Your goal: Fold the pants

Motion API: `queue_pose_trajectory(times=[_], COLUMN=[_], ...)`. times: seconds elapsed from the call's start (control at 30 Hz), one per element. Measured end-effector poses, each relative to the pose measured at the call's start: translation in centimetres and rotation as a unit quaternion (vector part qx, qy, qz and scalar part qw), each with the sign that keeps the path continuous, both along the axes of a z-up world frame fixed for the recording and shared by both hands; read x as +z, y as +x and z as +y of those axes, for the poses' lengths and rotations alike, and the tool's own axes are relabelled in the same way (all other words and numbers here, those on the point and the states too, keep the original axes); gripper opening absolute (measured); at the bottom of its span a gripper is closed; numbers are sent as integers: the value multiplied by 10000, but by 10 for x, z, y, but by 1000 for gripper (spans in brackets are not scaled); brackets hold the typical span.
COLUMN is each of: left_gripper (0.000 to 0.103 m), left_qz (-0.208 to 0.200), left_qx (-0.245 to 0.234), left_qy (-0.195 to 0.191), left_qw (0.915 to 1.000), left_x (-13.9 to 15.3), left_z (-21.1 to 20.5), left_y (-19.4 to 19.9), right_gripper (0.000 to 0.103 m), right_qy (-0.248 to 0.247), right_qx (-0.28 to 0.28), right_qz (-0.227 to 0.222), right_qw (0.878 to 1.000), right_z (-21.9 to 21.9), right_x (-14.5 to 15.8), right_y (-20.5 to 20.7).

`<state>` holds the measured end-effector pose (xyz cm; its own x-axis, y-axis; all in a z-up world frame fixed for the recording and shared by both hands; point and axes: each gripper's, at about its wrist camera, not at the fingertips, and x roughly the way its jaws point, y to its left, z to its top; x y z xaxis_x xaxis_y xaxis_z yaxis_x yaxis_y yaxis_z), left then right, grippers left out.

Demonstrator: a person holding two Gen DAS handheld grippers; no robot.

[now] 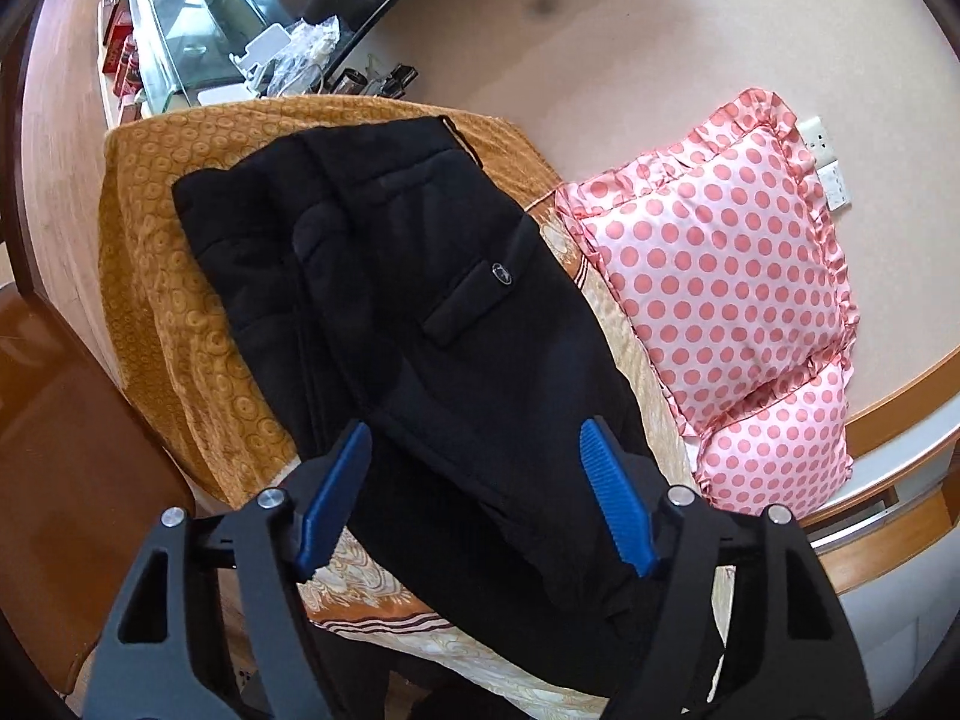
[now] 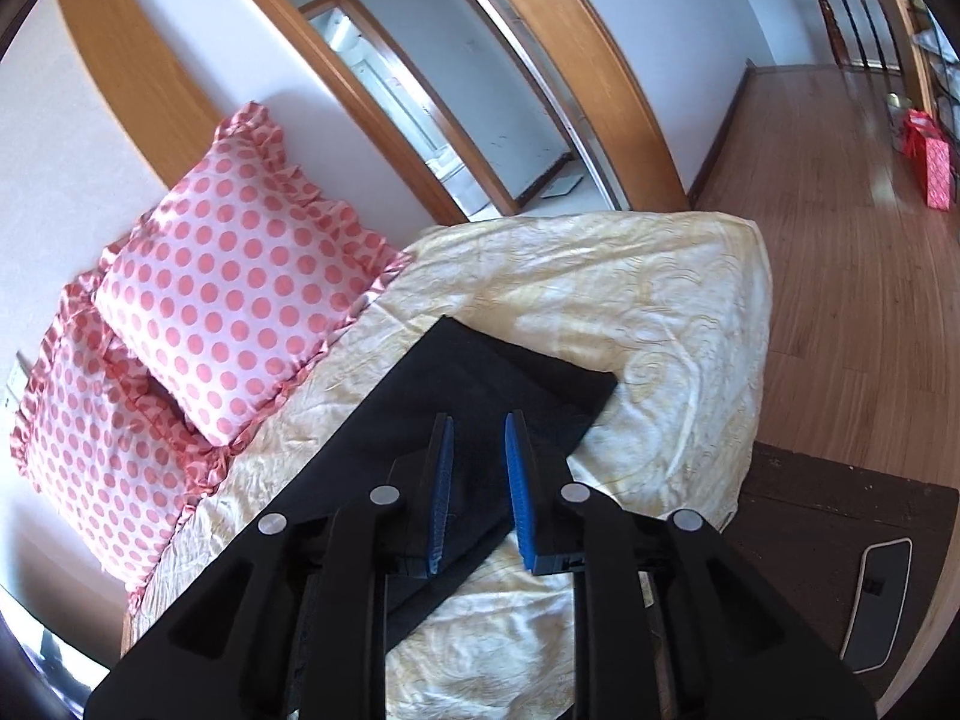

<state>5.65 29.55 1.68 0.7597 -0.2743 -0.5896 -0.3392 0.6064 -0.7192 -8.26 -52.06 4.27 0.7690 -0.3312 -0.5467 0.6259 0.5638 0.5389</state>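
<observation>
Black pants [image 1: 420,300] lie along the bed, waist end on an orange patterned blanket [image 1: 162,276], back pocket facing up. My left gripper [image 1: 474,438] is open wide above the thigh part, holding nothing. In the right wrist view the leg ends of the pants [image 2: 480,378] lie on the cream bedspread [image 2: 648,324]. My right gripper [image 2: 477,426] hovers over the leg hems with its jaws a narrow gap apart and no cloth between them.
Two pink polka-dot pillows [image 1: 720,276] lean on the wall beside the pants; they also show in the right wrist view [image 2: 228,276]. A cluttered glass shelf [image 1: 198,30] stands past the bed end. Wooden floor [image 2: 852,276] and a dark bench [image 2: 840,540] lie off the bed's other end.
</observation>
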Motion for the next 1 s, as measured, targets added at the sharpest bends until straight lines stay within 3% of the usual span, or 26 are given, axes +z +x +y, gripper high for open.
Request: queue_pose_trajectory(times=[0.17, 0.27, 0.33, 0.47, 0.6, 0.73, 0.87, 0.9, 0.93, 1.0], left_gripper=[70, 70, 62, 18, 3, 2, 3, 3, 4, 19], left_qz=[209, 251, 218, 226, 60, -325, -47, 22, 91, 97], left_qx=[-186, -59, 108, 301, 479, 686, 673, 660, 623, 700], left_qy=[-246, -427, -480, -369, 149, 860, 1470, 1522, 1610, 1700], left_qw=[9993, 9988, 9986, 9986, 9987, 9934, 9868, 9861, 9849, 9829], left_x=[-14, -18, -19, -22, -12, 14, 5, 1, -3, -5], left_z=[-9, -5, 1, 7, 3, -4, -9, -10, -12, -14], left_y=[6, 13, 16, 19, 5, -27, -32, -30, -26, -26], right_gripper=[19, 19, 19, 19, 19, 19, 19, 25, 43, 60], right_qy=[-115, -242, -296, -379, -497, -574, -649, -610, -505, -387], right_qx=[119, 176, 268, 465, 624, 926, 1389, 1513, 1754, 2136], right_qz=[-13, 2, 3, -7, -31, -46, -119, -126, -141, -208], right_qw=[9999, 9996, 9992, 9982, 9968, 9940, 9881, 9865, 9831, 9759], right_z=[12, 19, 24, 36, 47, 61, 81, 85, 93, 108], right_x=[6, 9, 11, 13, 18, 23, 28, 28, 27, 27], right_y=[10, 15, 20, 27, 34, 42, 54, 58, 63, 67])
